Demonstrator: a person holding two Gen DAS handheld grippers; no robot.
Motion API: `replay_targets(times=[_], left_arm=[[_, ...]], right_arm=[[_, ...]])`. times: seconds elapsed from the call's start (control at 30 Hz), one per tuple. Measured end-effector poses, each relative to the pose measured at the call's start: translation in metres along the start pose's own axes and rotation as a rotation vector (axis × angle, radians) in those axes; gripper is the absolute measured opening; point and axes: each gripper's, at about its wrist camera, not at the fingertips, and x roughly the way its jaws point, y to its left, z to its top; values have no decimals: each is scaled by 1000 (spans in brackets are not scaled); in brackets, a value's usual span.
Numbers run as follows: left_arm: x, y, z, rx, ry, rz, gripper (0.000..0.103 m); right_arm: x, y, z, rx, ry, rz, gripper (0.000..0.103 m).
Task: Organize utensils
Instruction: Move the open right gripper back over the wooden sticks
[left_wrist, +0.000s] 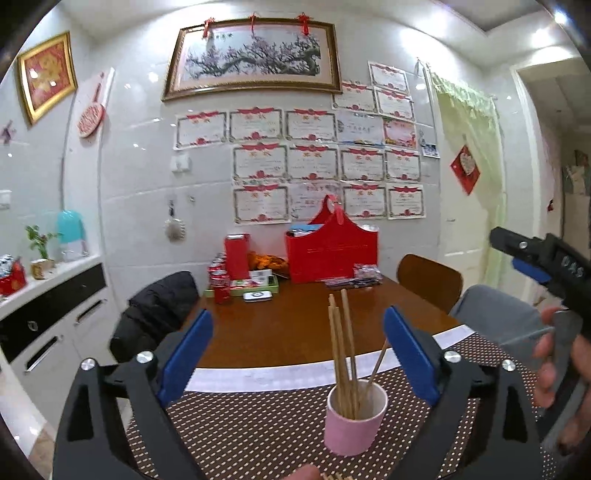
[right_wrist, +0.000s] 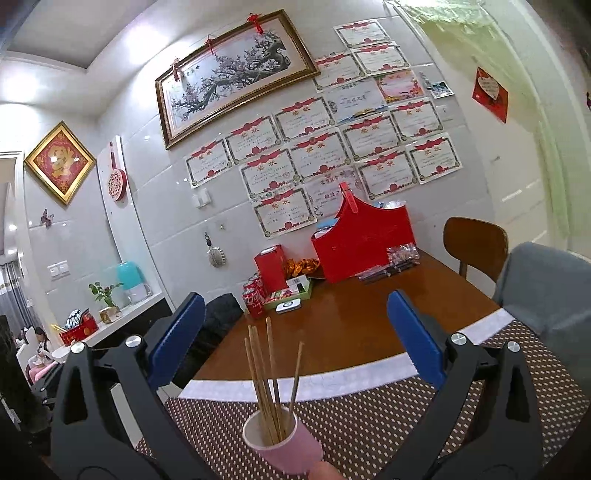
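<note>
A pink cup (left_wrist: 352, 421) stands on a brown dotted placemat (left_wrist: 258, 432) and holds several wooden chopsticks (left_wrist: 341, 354) upright. My left gripper (left_wrist: 297, 350) is open and empty, its blue pads either side of the cup, a little above and behind it. In the right wrist view the same cup (right_wrist: 282, 441) with chopsticks (right_wrist: 267, 380) sits low between the open, empty pads of my right gripper (right_wrist: 295, 336). The right gripper's body also shows in the left wrist view (left_wrist: 546, 262) at the far right, held by a hand. More chopstick tips (left_wrist: 332, 476) peek in at the bottom edge.
The wooden table (left_wrist: 295, 325) carries a red box (left_wrist: 332, 251), red cans (left_wrist: 219, 280), a red carton (left_wrist: 237, 254) and snack packets (left_wrist: 354, 277) at its far side. A black jacket (left_wrist: 155, 314) hangs on a chair at left; a wooden chair (left_wrist: 430, 277) stands at right.
</note>
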Motion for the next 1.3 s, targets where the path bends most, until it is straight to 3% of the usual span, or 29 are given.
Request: replay_targets(times=[0.37, 0.67, 0.87, 0.97, 1.3], left_arm=[[-49, 2, -13, -54, 20, 10, 94], [-60, 11, -58, -70, 75, 58, 98], [-49, 18, -101, -78, 223, 42, 98], [-40, 18, -124, -84, 312, 12, 98], [-14, 3, -191, -38, 549, -23, 98]], right_arm=[[-41, 15, -21, -93, 129, -8, 97], [-33, 16, -72, -150, 344, -5, 97], [-7, 15, -142, -190, 596, 13, 97], [0, 16, -166, -194, 668, 25, 97], [-3, 4, -182, -172, 716, 8, 97]])
